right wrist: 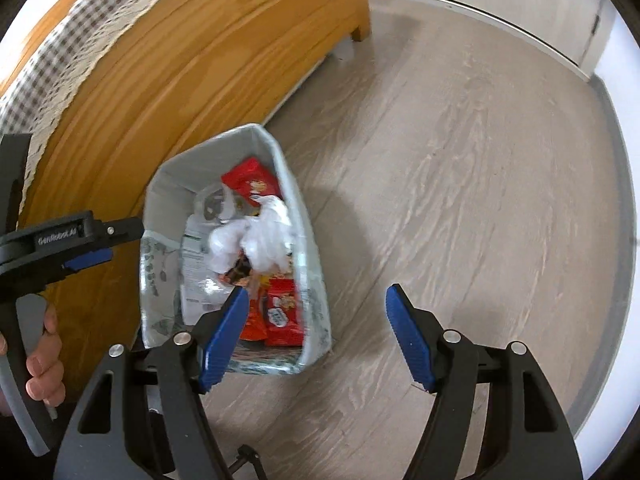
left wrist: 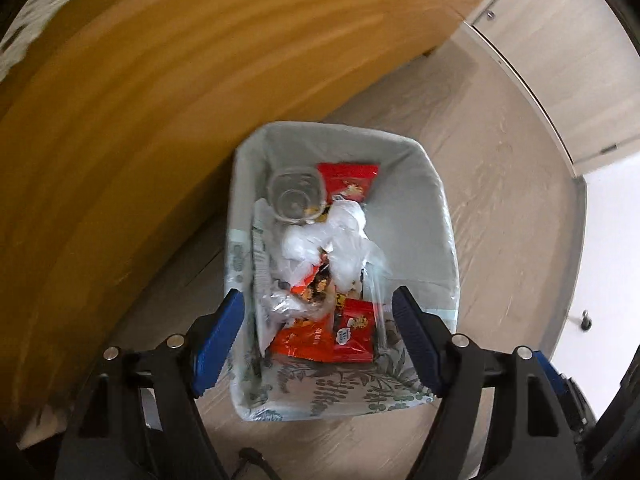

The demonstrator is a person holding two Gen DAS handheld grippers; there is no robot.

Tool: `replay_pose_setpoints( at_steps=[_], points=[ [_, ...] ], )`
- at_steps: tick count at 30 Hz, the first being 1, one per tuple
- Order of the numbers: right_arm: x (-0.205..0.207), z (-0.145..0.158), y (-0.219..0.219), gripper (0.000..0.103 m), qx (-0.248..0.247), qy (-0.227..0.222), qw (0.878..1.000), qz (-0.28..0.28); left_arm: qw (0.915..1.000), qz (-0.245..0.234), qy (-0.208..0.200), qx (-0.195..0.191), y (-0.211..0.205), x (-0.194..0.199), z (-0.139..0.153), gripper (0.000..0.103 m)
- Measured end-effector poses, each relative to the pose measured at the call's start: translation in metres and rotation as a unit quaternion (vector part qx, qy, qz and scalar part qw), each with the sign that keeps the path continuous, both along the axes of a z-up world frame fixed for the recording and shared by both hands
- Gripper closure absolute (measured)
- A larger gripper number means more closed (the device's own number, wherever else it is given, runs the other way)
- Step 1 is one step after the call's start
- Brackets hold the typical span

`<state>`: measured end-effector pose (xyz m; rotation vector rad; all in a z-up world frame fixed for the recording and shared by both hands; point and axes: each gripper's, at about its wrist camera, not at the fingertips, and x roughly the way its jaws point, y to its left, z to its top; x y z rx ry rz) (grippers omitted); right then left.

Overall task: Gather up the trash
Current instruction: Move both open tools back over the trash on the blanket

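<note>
A pale bin with a leaf-print outside stands on the floor beside wooden furniture. Inside lie red snack wrappers, a clear plastic cup and crumpled white plastic. My left gripper hangs open right above the bin's near half, pointing down, with nothing between its blue pads. In the right wrist view the same bin sits left of centre. My right gripper is open and empty over the bin's near right wall and the floor. A hand grips the left tool's handle.
An orange-brown wooden furniture side runs along the bin's left. A checked cloth with a lace edge lies on top of it. Light wood-look floor stretches to the right. Pale cupboard doors stand at the back.
</note>
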<state>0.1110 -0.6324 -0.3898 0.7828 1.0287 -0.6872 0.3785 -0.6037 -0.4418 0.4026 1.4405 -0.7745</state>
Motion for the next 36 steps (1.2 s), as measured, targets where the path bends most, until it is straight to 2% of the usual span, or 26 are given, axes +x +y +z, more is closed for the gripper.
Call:
replay_pose_setpoints(
  at_steps=[3, 9, 13, 16, 19, 24, 28, 31, 34, 36],
  points=[
    [0.010, 0.011, 0.008, 0.035, -0.009, -0.004, 1.000, 0.015, 0.9995, 0.020, 0.024, -0.001, 0.008, 0.003, 0.009, 0.029],
    [0.017, 0.035, 0.017, 0.035, -0.024, -0.008, 0.999, 0.026, 0.9994, 0.013, 0.023, -0.021, 0.023, -0.003, 0.031, 0.029],
    [0.017, 0.056, 0.021, 0.035, -0.042, -0.004, 0.999, 0.026, 0.9990, -0.006, 0.023, -0.038, 0.039, -0.010, 0.062, 0.029],
    [0.015, 0.079, 0.022, 0.035, -0.060, -0.004, 0.998, 0.026, 0.9977, -0.026, -0.008, -0.061, 0.055, -0.017, 0.099, 0.029],
    [0.016, 0.106, 0.027, 0.035, -0.085, -0.008, 0.996, 0.028, 0.9896, -0.038, -0.070, -0.119, 0.084, -0.025, 0.154, 0.029],
    [0.031, 0.154, 0.044, 0.035, -0.127, -0.023, 0.990, 0.047, 0.9777, -0.015, -0.096, -0.186, 0.149, -0.025, 0.215, 0.027],
    [0.058, 0.196, 0.073, 0.035, -0.162, -0.046, 0.983, 0.075, 0.9658, 0.019, -0.146, -0.213, 0.208, -0.006, 0.253, 0.027],
    [0.085, 0.224, 0.098, 0.035, -0.176, -0.074, 0.977, 0.095, 0.9538, 0.060, -0.175, -0.237, 0.242, 0.019, 0.277, 0.026],
    [0.117, 0.246, 0.130, 0.035, -0.194, -0.095, 0.968, 0.127, 0.9332, 0.113, -0.214, -0.266, 0.284, 0.055, 0.300, 0.021],
    [0.136, 0.259, 0.148, 0.032, -0.210, -0.098, 0.962, 0.147, 0.9228, 0.144, -0.234, -0.270, 0.307, 0.078, 0.307, 0.019]
  ],
)
